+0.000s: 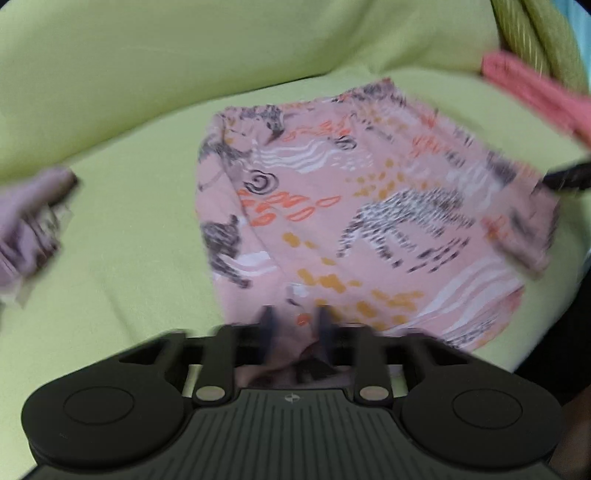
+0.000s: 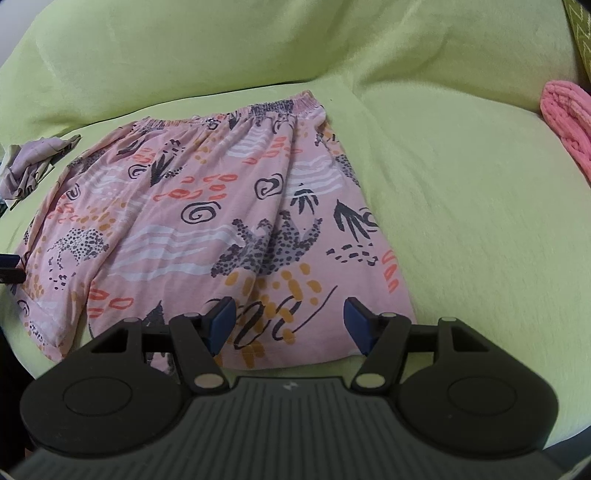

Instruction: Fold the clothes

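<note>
Pink patterned shorts (image 2: pixel 207 229) with animal prints lie flat on a lime-green couch seat, elastic waistband at the far side. My right gripper (image 2: pixel 289 321) is open, its blue-padded fingers hovering over the near hem at the right. In the blurred left wrist view the shorts (image 1: pixel 351 206) fill the middle. My left gripper (image 1: pixel 295 325) has its fingers close together with a fold of the pink cloth between them at the near edge. The tip of the right gripper (image 1: pixel 565 179) shows at the right edge of that view.
A crumpled lilac garment (image 2: pixel 33 166) lies at the left of the seat. A pink knitted item (image 2: pixel 569 122) lies at the right by a green striped cushion (image 1: pixel 535 33). The couch backrest (image 2: pixel 258 44) rises behind the shorts.
</note>
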### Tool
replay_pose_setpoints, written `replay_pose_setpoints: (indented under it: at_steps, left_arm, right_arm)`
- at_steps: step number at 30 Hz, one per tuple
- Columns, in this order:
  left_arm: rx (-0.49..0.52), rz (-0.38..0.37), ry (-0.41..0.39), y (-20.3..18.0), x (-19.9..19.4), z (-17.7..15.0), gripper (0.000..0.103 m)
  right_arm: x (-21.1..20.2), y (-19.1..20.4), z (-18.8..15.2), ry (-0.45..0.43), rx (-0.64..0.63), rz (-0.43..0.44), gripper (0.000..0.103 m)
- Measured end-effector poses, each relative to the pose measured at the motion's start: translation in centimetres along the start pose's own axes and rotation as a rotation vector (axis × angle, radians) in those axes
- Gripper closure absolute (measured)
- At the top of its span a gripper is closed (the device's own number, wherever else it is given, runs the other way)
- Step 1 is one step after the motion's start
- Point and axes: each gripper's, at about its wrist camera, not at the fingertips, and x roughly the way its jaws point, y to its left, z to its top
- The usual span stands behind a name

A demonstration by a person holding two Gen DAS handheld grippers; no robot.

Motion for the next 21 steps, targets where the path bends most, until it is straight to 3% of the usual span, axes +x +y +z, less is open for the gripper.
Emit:
replay_pose_setpoints:
  at_steps: [2,6,9,19,21]
  left_arm:
    - [-0.043,-0.007,-0.011,1.1,-0.8,0.0,0.101]
    - [-0.184,0.053,-0.067,6.2,-3.0,-0.7,0.101]
    - [-0.294,0.080,-0.062,10.2,-3.2,-1.7,0.102]
    - [-0.341,0.063,-0.007,11.8,-1.5,-3.1,0.103]
    - [-0.350,0.072,-0.006,12.2,-1.4,-3.4,0.098]
  right_arm:
    - [0.1,-0.1,-0.1,0.001,0.004,0.000,0.042]
    - [0.2,-0.3,-0.1,0.001,0.001,0.004,0.042]
    - [0.3,-0.4,-0.1,0.004,0.000,0.008,0.042]
    - [0.6,-1.2,-0.3,0.019,0.017,0.002,0.042]
    - [0.5,-1.7,-0.4,0.019,0.026,-0.005,0.042]
